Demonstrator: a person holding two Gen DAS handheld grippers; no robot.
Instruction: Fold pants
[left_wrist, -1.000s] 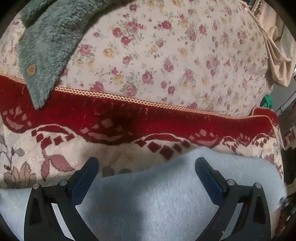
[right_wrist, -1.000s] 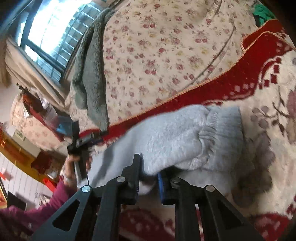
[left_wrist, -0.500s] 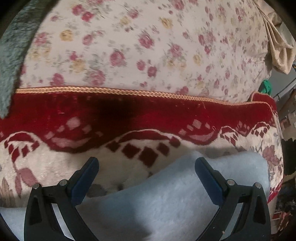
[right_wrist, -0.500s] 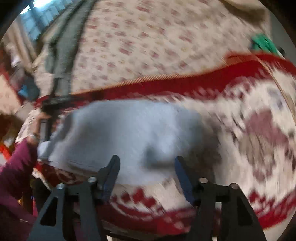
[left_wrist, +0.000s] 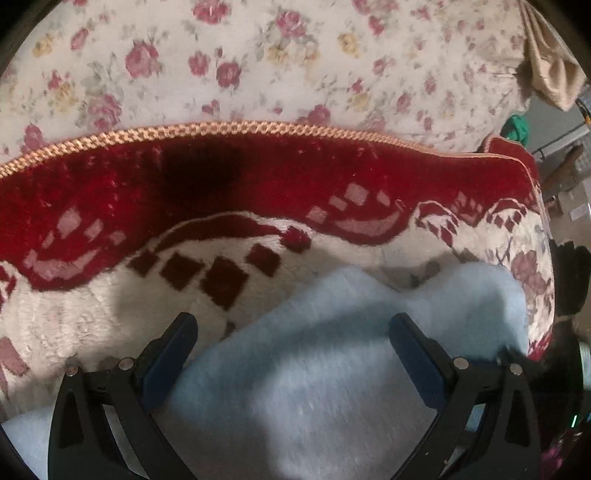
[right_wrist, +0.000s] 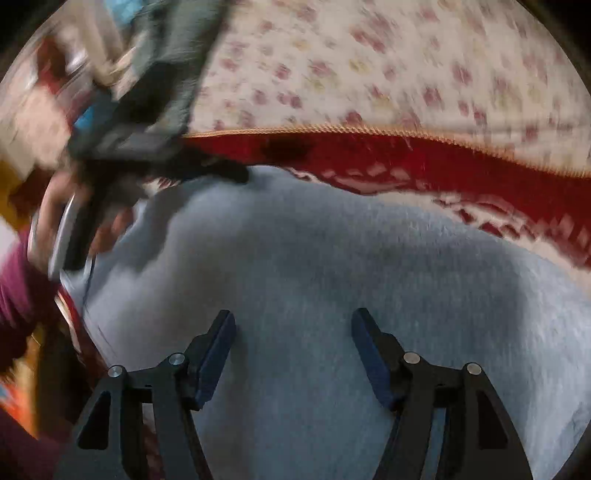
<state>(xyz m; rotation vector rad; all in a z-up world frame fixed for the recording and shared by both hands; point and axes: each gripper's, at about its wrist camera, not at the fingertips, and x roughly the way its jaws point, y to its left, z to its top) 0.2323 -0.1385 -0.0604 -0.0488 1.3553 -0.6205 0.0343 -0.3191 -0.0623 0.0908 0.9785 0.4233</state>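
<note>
The soft, limp pale-blue fleece pants (right_wrist: 332, 258) should be pinched at an edge; both tongs, left (left_wrist: 293, 345) and right (right_wrist: 293, 341), gape empty, the right having just opened.

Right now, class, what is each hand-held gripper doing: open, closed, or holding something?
Left hand-held gripper: open, above the light grey pants, holding nothing.
Right hand-held gripper: open, jaws have just been opening, pants beneath, not gripped.

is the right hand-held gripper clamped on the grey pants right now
No, the right hand-held gripper stands open above the grey pants.
</note>
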